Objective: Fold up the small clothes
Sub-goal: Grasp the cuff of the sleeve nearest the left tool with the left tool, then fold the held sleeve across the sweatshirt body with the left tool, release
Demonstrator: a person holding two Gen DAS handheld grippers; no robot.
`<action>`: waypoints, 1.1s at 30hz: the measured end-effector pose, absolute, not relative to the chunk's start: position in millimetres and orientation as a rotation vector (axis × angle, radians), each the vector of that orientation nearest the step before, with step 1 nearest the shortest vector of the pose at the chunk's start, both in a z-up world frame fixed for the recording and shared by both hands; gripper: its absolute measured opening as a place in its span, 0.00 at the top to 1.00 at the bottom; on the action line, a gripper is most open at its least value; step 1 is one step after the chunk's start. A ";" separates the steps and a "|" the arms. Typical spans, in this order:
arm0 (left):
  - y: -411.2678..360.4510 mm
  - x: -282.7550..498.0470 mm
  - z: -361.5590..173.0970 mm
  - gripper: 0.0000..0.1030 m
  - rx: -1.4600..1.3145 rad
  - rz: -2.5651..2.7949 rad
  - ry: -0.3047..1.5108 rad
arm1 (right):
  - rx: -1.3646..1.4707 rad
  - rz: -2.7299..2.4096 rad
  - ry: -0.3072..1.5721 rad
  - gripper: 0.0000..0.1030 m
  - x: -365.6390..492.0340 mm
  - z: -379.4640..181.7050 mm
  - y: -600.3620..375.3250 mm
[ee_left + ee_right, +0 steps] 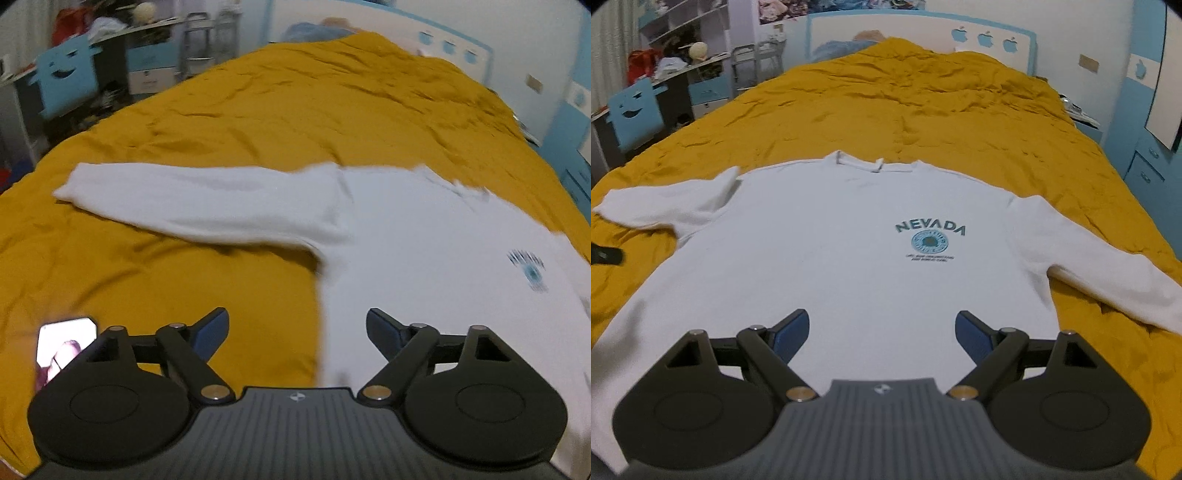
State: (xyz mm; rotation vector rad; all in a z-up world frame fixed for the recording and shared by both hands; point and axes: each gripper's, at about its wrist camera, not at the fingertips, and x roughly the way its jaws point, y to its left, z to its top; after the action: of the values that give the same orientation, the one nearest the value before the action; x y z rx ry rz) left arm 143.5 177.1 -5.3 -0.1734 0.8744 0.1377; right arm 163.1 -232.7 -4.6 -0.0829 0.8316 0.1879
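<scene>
A white long-sleeved sweatshirt (831, 240) with a teal NEVADA print (930, 236) lies flat, front up, on a mustard-yellow bedspread (923, 118). Its sleeves spread out to both sides. My right gripper (882, 332) is open and empty above the shirt's lower hem. My left gripper (297, 330) is open and empty above the shirt's (424, 277) left side edge, with the left sleeve (192, 203) stretched out ahead of it. A part of the left gripper (605, 254) shows at the left edge of the right wrist view.
A phone (62, 350) lies on the bedspread (258, 110) by my left gripper. A desk with a blue chair (635, 114) and shelves stands left of the bed. A blue-trimmed headboard (923, 33) and blue cabinets (1145, 155) stand at the far end and right.
</scene>
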 end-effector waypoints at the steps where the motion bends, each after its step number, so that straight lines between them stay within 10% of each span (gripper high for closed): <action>1: 191.6 150.1 -4.1 0.11 -0.192 0.156 0.878 | -0.078 0.183 0.837 0.20 169.4 -6.6 -233.3; 19: 476.4 230.6 -52.3 0.21 -0.769 0.533 0.787 | -0.098 0.217 0.867 0.23 241.1 -39.5 -201.4; 27: 497.8 238.4 -75.2 0.87 -0.809 0.571 0.759 | -0.130 0.253 0.876 0.23 254.4 -48.2 -182.0; 33: 447.3 241.2 -28.4 0.91 -0.579 0.517 0.662 | -0.132 0.257 0.890 0.24 256.4 -55.0 -178.9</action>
State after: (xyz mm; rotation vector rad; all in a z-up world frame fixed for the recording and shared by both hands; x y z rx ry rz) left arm 241.2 447.3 -28.4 -0.5792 0.6619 0.5166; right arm 256.4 -178.9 -55.0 -0.1319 0.8896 0.2571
